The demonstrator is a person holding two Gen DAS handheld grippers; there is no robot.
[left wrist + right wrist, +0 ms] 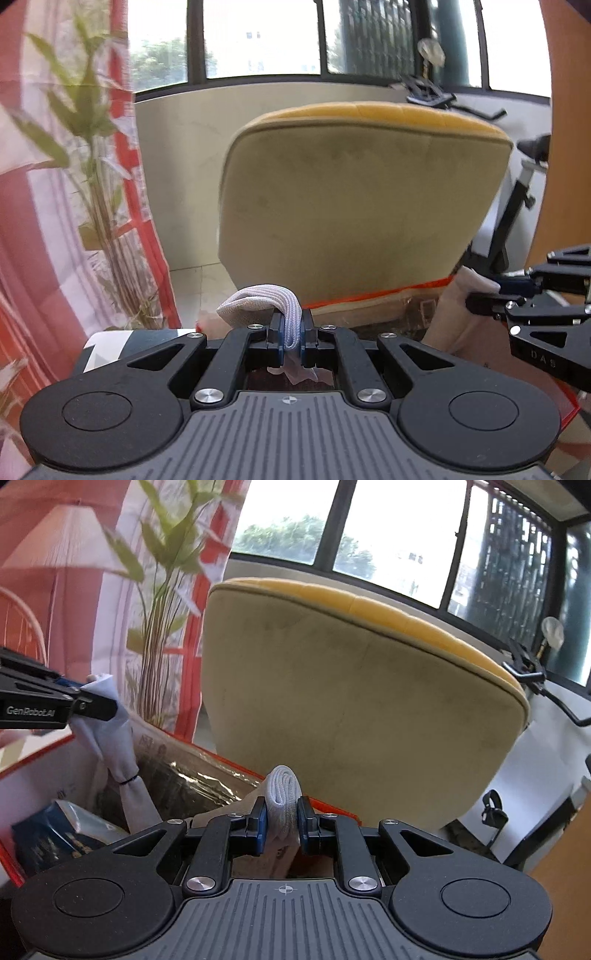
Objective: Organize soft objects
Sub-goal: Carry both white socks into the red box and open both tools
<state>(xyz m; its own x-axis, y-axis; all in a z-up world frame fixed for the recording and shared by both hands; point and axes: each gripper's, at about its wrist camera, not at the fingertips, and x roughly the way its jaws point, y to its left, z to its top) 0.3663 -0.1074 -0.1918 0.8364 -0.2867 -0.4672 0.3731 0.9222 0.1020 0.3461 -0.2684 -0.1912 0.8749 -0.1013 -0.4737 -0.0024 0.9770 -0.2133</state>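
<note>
My left gripper (291,338) is shut on the ribbed cuff of a pale grey sock (258,304), which folds over to the left. In the right wrist view the same gripper (83,698) shows at the left, with the sock (114,746) hanging down from it. My right gripper (282,823) is shut on the cuff of a second pale sock (282,794); it also shows at the right edge of the left wrist view (484,295). Both grippers hold their socks above an open cardboard box (192,760) with an orange rim.
A yellow-backed upholstered chair (362,206) stands right behind the box. A potted plant (99,184) and a red-and-white curtain (33,221) are on the left. An exercise bike (517,199) stands on the right. A dark blue packet (51,838) lies in the box.
</note>
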